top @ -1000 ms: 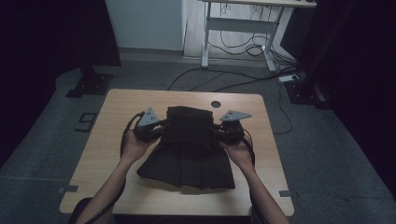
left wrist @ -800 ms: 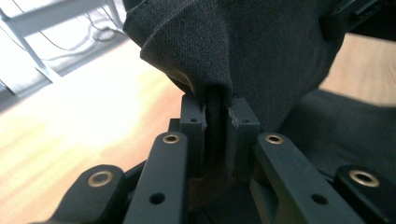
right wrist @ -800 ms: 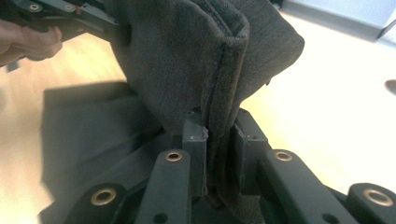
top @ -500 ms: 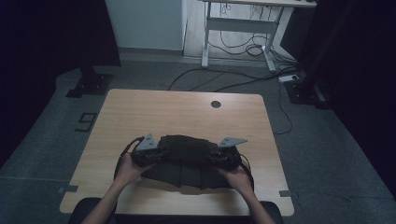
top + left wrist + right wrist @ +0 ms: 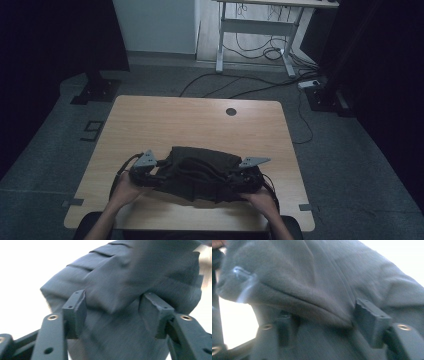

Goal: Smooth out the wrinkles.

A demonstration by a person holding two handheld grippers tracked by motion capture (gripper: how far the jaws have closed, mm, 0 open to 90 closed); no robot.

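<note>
Left hand-held gripper (image 5: 156,176) and right hand-held gripper (image 5: 239,180), jaws just opened and released, flank the folded garment (image 5: 197,172) at six o'clock on the tabletop (image 5: 200,120); cloth lies between each pair.

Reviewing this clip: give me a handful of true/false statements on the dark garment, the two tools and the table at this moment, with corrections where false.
1. The dark pleated garment lies on the near half of the wooden table. True.
2. The left tool is clamped shut on the cloth. False: its jaws have just been opening and stand apart, with cloth between them, as the left gripper view shows.
3. The right tool sits at the garment's right end. True.
4. The garment hangs in the air above the table. False: it rests bunched on the tabletop.
5. A small dark round hole marks the table's far side. True.
6. The garment is bright red. False: it is dark, near black.
</note>
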